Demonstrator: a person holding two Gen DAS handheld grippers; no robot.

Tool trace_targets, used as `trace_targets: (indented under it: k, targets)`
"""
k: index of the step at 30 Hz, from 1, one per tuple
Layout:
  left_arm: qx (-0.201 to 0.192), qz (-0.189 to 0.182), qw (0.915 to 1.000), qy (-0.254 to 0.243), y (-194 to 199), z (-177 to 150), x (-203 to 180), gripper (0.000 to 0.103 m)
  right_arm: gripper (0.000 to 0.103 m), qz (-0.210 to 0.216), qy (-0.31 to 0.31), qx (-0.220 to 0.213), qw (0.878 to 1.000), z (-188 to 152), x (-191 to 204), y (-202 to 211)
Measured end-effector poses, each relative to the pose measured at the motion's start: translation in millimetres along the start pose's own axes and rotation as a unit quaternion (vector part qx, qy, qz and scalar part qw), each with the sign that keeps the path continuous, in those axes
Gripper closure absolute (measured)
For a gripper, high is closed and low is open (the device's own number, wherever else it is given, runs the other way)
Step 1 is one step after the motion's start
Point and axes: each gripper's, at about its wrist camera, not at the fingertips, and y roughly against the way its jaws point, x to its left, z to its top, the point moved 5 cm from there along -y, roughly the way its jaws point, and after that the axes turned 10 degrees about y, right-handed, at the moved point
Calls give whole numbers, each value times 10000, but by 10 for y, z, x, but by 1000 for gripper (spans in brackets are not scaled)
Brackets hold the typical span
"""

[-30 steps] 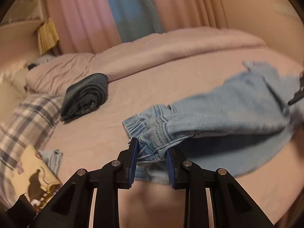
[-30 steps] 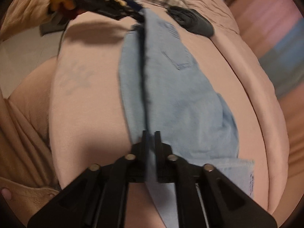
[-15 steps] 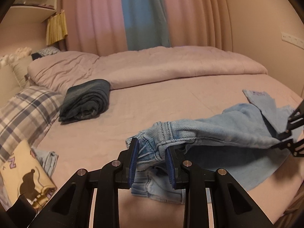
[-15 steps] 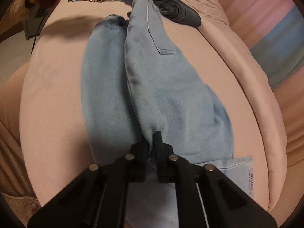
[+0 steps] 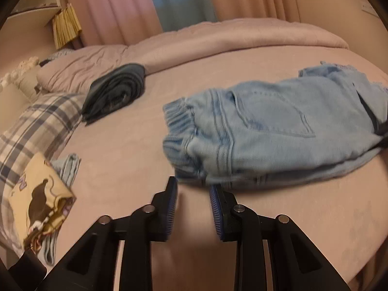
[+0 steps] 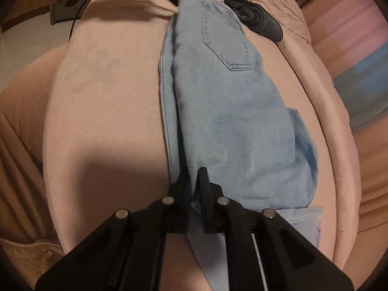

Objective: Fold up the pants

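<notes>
Tongs (image 5: 192, 188) beside jeans (image 5: 266, 126), dark bundle (image 5: 116, 89) beyond

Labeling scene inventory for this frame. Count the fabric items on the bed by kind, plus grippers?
Light blue jeans: 1, pinched by the right gripper
Dark folded pants: 1
Plaid pillow: 1
Yellow printed cloth: 1
Small light blue cloth beside it: 1
Folded pink duvet: 1
Grippers: 2, left gripper open and empty
Total: 8

The light blue jeans (image 5: 271, 126) lie lengthwise on the pink bed (image 5: 126, 150), one leg folded over the other. The elastic waistband (image 5: 179, 121) is bunched, and a back pocket (image 6: 228, 41) faces up.
</notes>
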Motion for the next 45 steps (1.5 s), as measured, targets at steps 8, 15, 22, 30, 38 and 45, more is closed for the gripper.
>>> trace_targets:
  k: [8,15,22,30,38,45]
  targets:
    - [-210,-370,9959,796,621,115,163,30,62,607,-1995,-621,9761,-429,-761,667]
    - [124,-2380,9711,160,550,484,-1423,30,53,-42,-4970,850,8636,-1501,-2132,153]
    - [667,-3185,9429,-711,258,545,-2762,36,55,183,-5701,1869,7999,-1753,-2589,-725]
    - [1044,-3244,9349,-988,96,447,-3061,99,96,214,-5769,1647,7997,-1850,-2486,-761]
    - [560,-3272,9323,-1434,496,363,-3134,100,96,-620,-6883,-584,7204,-2481,-1825,1025]
    - [821,-2952,9331,-1883,395,216,-3348,100,95,-220,-7766,-520,6274,-3281,-569,878]
